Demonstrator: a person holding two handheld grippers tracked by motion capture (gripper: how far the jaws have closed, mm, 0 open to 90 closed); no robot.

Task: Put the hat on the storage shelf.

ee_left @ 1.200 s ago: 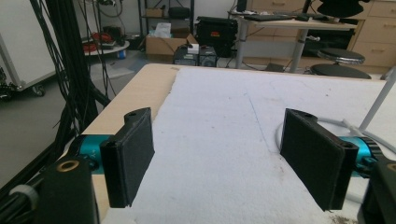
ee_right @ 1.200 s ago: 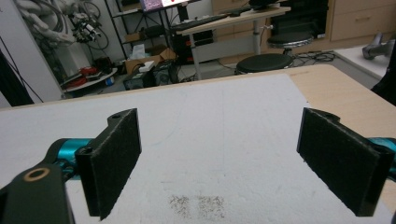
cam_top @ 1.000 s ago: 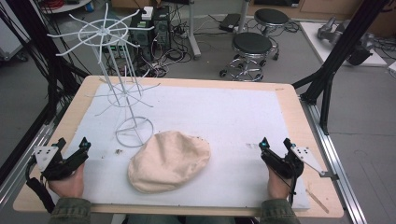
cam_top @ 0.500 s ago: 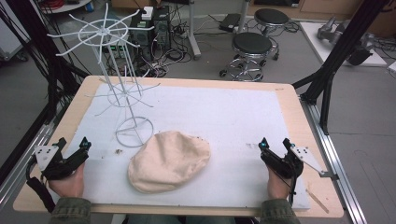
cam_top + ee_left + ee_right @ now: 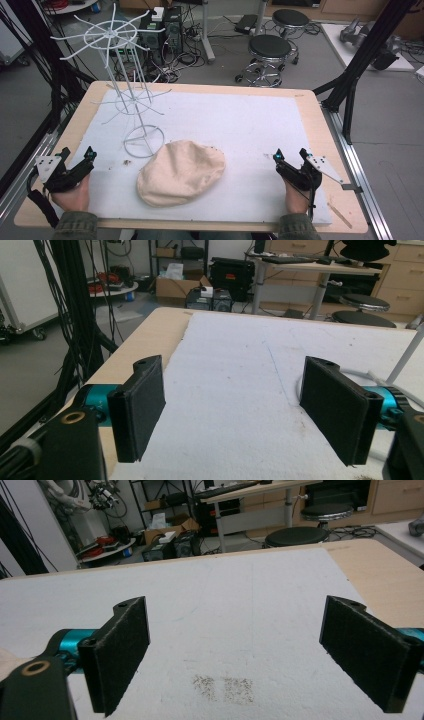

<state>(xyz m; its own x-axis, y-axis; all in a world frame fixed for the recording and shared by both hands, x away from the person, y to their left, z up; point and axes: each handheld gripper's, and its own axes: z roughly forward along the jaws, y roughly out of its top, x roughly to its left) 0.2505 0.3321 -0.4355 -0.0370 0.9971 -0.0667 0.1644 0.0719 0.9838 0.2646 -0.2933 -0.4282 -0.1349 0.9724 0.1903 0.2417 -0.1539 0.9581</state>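
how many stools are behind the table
2. One black round stool stands on the floor just past the table's far edge; a second stool stands farther back, to its right. Others may be out of frame.

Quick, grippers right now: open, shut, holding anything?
Left gripper: open, holding nothing.
Right gripper: open, holding nothing.

On my counter (image 5: pixel 310 115) I count one beige cap (image 5: pixel 181 171), one white wire rack (image 5: pixel 131 95), and my two claws, left claw (image 5: pixel 76 156) and right claw (image 5: pixel 290 153).
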